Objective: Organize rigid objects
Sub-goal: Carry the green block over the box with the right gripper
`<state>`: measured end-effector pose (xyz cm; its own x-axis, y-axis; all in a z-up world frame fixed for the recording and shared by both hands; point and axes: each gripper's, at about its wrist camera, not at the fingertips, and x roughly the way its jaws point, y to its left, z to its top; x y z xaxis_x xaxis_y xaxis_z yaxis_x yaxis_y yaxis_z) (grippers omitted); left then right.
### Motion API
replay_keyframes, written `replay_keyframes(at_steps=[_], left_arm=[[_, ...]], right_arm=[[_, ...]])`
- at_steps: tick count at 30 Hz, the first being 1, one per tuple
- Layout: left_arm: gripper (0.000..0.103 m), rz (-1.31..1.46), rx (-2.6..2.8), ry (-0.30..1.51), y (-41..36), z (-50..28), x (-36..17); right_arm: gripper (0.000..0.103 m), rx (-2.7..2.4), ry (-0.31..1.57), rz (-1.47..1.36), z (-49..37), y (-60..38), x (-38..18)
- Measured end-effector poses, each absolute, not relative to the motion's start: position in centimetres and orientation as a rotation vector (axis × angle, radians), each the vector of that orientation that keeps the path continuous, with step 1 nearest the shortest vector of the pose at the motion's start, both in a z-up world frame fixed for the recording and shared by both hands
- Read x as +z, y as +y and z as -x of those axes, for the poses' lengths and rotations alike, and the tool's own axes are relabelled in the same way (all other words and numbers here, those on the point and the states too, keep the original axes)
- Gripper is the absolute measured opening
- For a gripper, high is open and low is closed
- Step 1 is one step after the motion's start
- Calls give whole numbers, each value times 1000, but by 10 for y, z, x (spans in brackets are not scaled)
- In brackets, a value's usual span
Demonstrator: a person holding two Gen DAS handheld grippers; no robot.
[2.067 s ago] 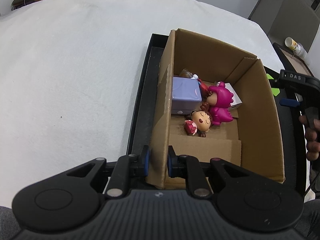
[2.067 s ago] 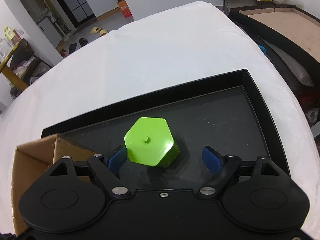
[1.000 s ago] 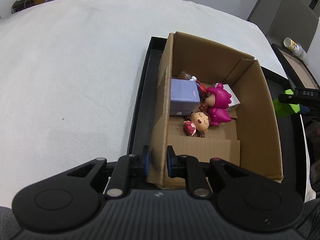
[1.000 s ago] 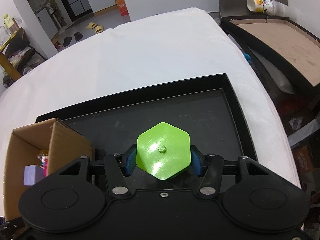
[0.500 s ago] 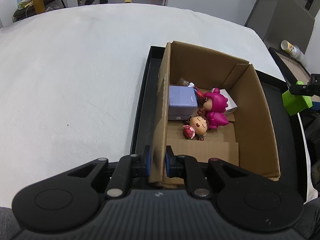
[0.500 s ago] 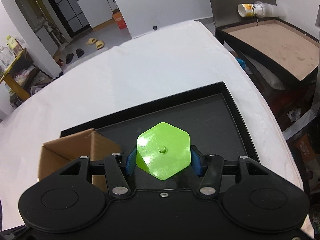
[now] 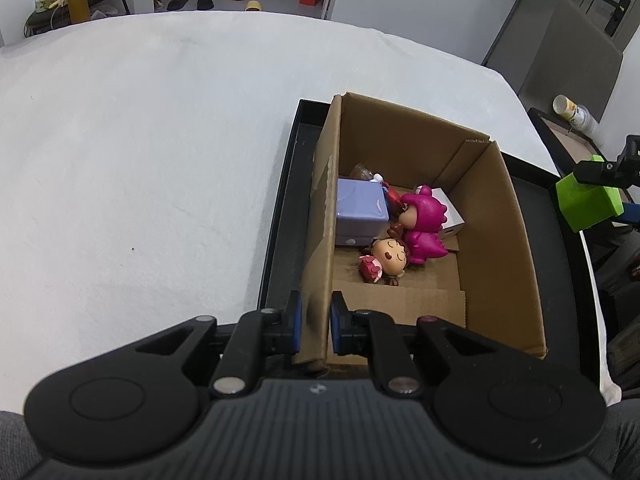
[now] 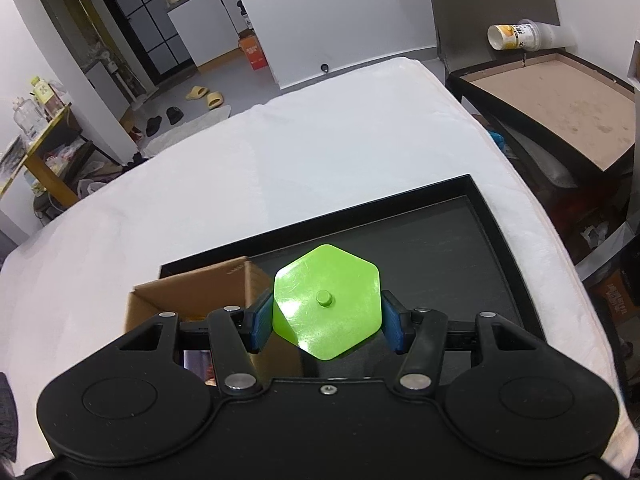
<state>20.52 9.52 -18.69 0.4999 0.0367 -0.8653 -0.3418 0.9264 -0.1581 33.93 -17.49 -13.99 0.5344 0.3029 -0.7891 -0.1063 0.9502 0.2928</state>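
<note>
My right gripper is shut on a green hexagonal block and holds it in the air above the black tray. The block also shows in the left wrist view, to the right of the cardboard box. My left gripper is shut on the box's near left wall. Inside the box lie a purple cube, a pink-hooded figurine and a small doll figurine. The box's far corner shows in the right wrist view.
The tray sits on a white-covered table. To the right, off the table, stands a low black-framed board with a paper cup beyond it. The table's right edge drops off close to the tray.
My right gripper closed on the green block and lifted it off the tray, rising and shifting toward the box. My left gripper kept its hold on the box wall.
</note>
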Motion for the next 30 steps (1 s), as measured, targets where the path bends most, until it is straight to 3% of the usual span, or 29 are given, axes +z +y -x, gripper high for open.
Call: replay_keyframes(at_steps=[30], left_arm=[[13,404,178,998,113,-196,-182]], right_arm=[[53,398,1039,-70,-312,-80,-138]])
